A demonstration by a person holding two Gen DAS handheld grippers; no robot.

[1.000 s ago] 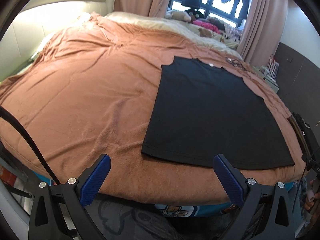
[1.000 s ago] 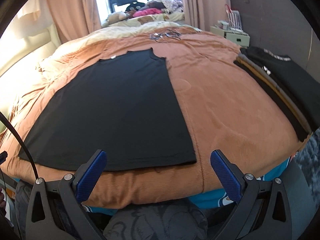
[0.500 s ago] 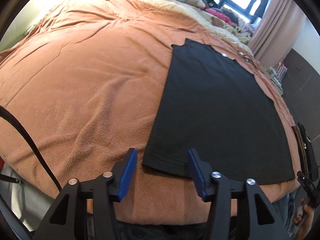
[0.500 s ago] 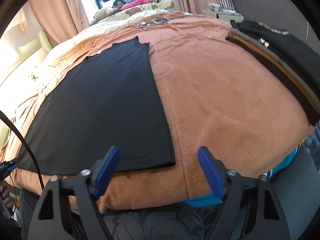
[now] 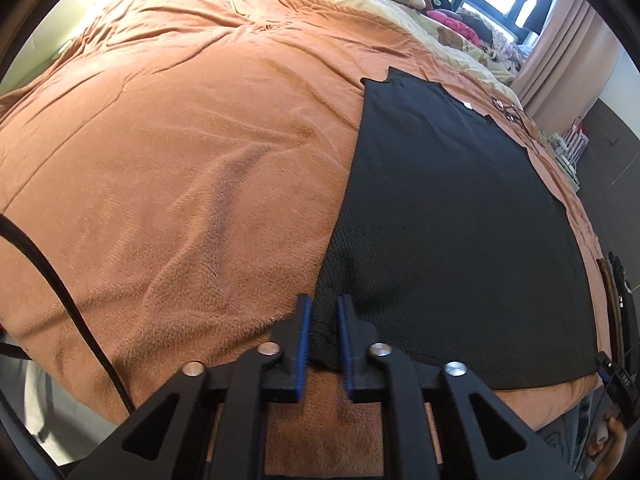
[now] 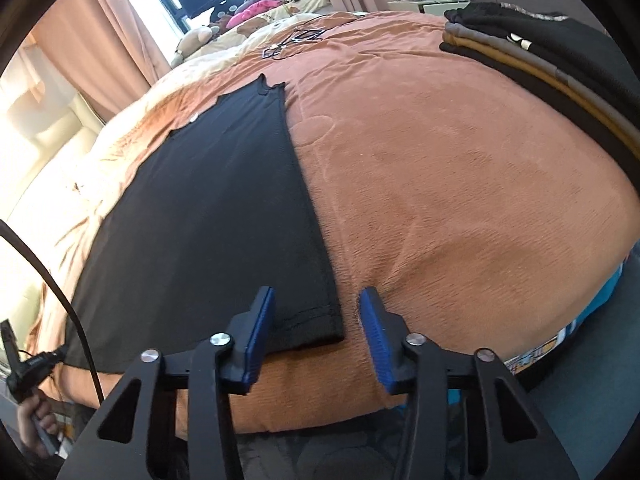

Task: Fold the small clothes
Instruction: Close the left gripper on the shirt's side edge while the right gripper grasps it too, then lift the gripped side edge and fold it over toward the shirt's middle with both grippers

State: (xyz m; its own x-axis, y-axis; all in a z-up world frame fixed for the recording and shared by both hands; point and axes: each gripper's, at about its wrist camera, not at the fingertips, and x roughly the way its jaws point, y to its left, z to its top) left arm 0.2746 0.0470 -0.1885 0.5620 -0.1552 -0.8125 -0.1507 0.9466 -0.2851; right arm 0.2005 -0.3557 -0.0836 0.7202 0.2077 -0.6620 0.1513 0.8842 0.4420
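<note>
1. Left wrist view: the black garment point(image 5: 452, 216) lies flat on the orange blanket point(image 5: 180, 152), its hem along the blanket's near edge and its neck end pointing toward the far window.
2. Left gripper point(image 5: 322, 312): the jaws have just been closing and now stand nearly together, pinching the garment's near hem corner on the side away from the folded stack. Fabric bunches up between the blue pads point(image 5: 305, 328).
3. Right wrist view: the same black garment point(image 6: 208, 216) covers the part of the orange blanket point(image 6: 460, 184) farthest from the stack.
4. Right gripper point(image 6: 316, 306): the jaws have just been closing and remain partly apart. They straddle the garment's other near hem corner. One blue pad point(image 6: 262, 320) sits over the black fabric; the other sits over bare blanket just beside the garment's side edge. The pads do not press the cloth, so this corner is not clenched.
5. Folded stack of dark and tan clothes point(image 6: 552, 52): it rests on the blanket well apart from the garment, at the blanket's far side edge.
6. Cable tangle point(image 6: 296, 40): it lies on the blanket beyond the garment's neck end.
</note>
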